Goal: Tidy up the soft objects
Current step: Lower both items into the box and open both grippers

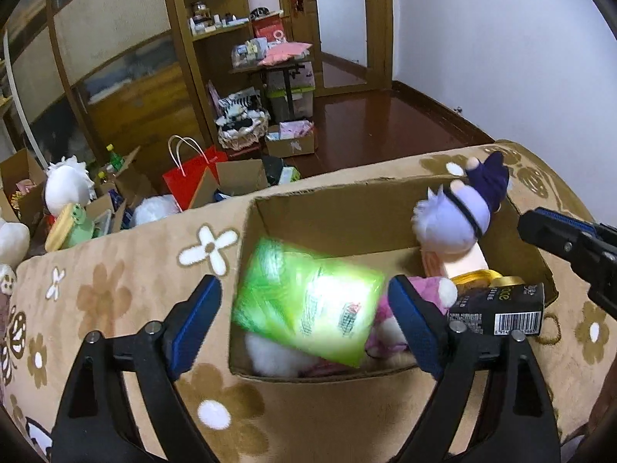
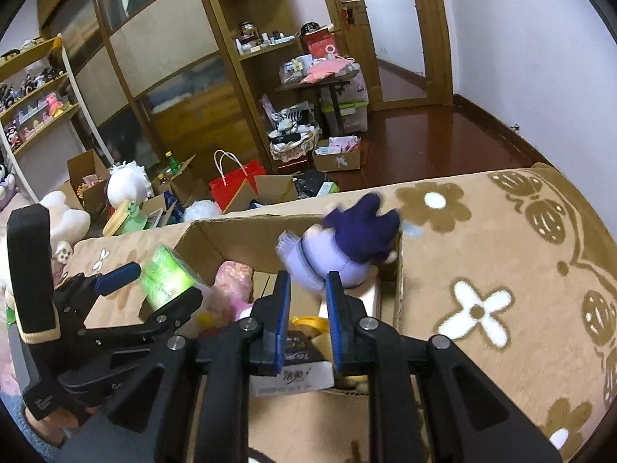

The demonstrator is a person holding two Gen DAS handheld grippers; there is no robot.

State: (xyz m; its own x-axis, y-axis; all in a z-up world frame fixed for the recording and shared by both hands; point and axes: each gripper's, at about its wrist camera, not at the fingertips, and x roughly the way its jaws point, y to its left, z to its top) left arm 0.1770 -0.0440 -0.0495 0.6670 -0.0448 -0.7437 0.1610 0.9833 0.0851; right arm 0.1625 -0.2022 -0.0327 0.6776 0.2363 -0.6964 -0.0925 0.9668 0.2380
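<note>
An open cardboard box (image 1: 347, 189) sits on a tan flowered blanket (image 1: 115, 289). My left gripper (image 1: 304, 283) stands open over it. A blurred green soft pack (image 1: 308, 301) hangs loose between the wide-apart pads, touching neither. In the right wrist view the green pack (image 2: 166, 277) shows by the left gripper (image 2: 162, 285). A lilac-haired plush doll in dark purple (image 1: 451, 223) lies blurred at the box's far right corner. My right gripper (image 2: 307, 276) has a narrow gap with nothing in it, just short of the doll (image 2: 347, 247). Inside the box lie a pink plush (image 1: 428, 289) and a black carton (image 1: 501, 308).
Beyond the blanket's far edge the floor is cluttered: a red paper bag (image 1: 193, 181), a white plush (image 1: 67, 189), open cartons and a basket (image 1: 243, 131). Wooden cabinets (image 1: 127, 58) line the left. Dark wood floor (image 1: 385, 123) lies at the back right.
</note>
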